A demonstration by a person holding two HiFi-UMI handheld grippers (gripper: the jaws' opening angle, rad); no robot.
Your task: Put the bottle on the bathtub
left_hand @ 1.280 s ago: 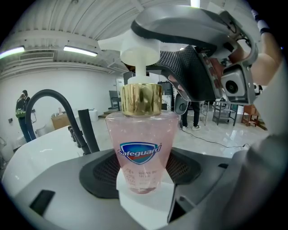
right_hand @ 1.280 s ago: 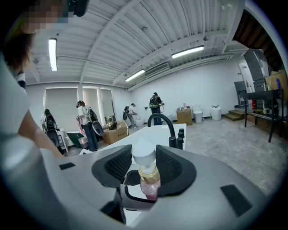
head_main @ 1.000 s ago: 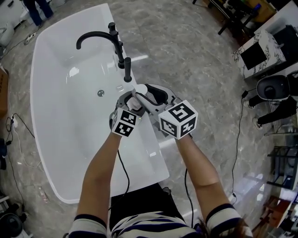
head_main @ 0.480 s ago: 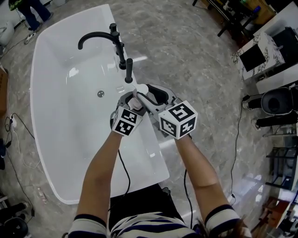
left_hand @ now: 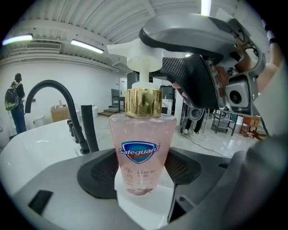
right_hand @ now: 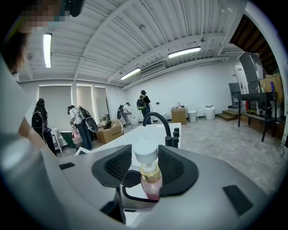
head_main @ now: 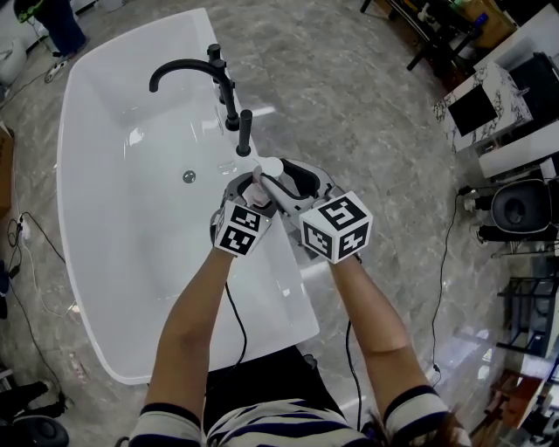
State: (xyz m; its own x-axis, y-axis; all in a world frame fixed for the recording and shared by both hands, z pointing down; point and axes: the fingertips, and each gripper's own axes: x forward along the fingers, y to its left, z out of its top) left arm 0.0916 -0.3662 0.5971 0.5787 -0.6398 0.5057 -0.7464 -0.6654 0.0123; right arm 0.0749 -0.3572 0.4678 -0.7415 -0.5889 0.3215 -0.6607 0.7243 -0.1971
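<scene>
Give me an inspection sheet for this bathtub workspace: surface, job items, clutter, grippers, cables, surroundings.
Surface: white bathtub, black faucet on its rim.
Job's things: pink soap bottle, upright at the rim, gold collar, white pump.
Clutter: nothing seen.
Grippers: left gripper fingers shut on the bottle's body; right gripper fingers shut on its pump head.
Cables: black cable hangs under the left forearm; floor cable beside the tub.
Surroundings: grey stone floor; a person beyond the tub.

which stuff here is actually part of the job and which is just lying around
In the job: bottle, bathtub, left gripper, right gripper, both closed on the bottle.
Just lying about: black faucet, drain, floor cable.
</scene>
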